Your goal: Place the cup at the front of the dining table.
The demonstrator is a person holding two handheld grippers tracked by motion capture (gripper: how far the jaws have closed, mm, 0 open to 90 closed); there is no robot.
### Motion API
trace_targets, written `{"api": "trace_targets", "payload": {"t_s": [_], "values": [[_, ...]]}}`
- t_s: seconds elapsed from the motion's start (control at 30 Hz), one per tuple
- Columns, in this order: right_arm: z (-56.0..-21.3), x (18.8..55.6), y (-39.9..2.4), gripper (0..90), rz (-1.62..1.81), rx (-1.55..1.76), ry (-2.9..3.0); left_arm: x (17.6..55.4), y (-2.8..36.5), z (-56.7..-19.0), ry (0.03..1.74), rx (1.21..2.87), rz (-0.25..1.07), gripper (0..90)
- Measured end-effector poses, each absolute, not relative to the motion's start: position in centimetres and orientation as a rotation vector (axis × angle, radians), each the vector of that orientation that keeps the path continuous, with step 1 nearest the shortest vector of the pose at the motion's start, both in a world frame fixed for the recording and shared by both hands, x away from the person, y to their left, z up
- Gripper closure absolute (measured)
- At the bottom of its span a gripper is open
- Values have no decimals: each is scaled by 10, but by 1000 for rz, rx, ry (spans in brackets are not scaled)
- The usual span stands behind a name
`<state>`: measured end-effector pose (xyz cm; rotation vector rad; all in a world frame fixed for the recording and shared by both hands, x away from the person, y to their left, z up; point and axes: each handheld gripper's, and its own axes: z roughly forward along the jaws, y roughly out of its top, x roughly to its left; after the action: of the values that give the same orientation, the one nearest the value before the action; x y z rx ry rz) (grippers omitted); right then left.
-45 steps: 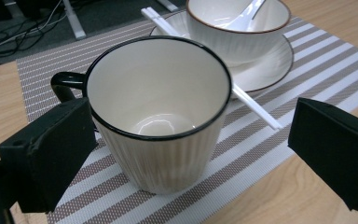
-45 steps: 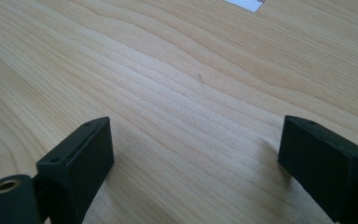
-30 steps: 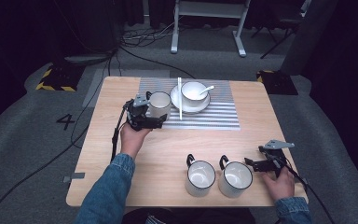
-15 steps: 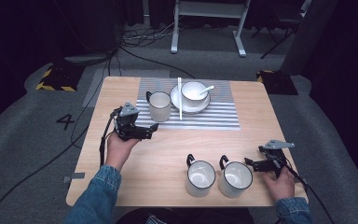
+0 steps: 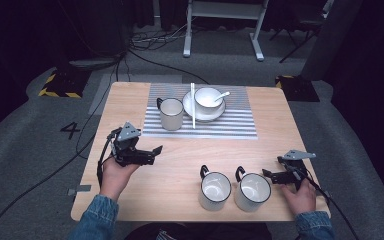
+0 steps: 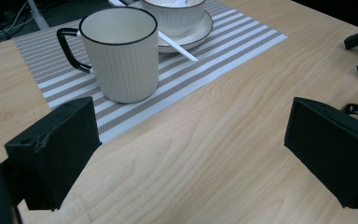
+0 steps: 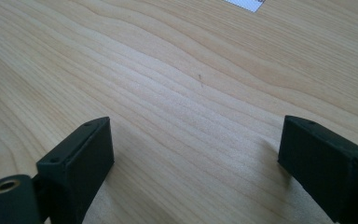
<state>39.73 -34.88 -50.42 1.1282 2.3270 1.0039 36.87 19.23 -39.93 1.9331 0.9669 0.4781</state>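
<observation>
— Biggest thing first?
— Wooden table (image 5: 280,130), pale grain, on grey carpet. Next down, striped placemat (image 5: 230,125) across the far middle of that table.
— On the placemat?
— Saucer (image 5: 200,111) with a white bowl (image 5: 207,97) sitting in it, spoon (image 5: 222,94) resting in the bowl. White chopsticks (image 5: 192,107) laid over the saucer's left rim. Just left of the saucer, upright ribbed mug (image 5: 171,113), black rim, handle turned away from the saucer.
— Closer look at that mug?
— In the left gripper view, ribbed mug (image 6: 121,53) standing on the placemat (image 6: 242,44), ahead and left of centre, well clear of both jaws.
— Nearer the person?
— Two more white mugs side by side near the table's front edge: left mug (image 5: 215,191), right mug (image 5: 252,192), both upright.
— Grippers?
— Left gripper (image 5: 156,150) off the placemat's near-left corner, above bare wood, jaws spread wide, nothing between. Right gripper (image 5: 266,173) just right of the right mug, low over the table; in the right gripper view, jaws also wide apart over bare wood (image 7: 191,93), holding nothing.
</observation>
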Motion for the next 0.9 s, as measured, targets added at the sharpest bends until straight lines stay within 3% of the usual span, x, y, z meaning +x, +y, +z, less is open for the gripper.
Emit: {"api": "trace_targets", "payload": {"t_s": [0.63, 0.9], "values": [[-504, 397, -349, 102, 1005, 1130, 2327, 316, 210, -427, 996, 2003, 415, 30], [-504, 397, -349, 102, 1006, 1130, 2327, 297, 216, -441, 963, 2032, 488, 36]]}}
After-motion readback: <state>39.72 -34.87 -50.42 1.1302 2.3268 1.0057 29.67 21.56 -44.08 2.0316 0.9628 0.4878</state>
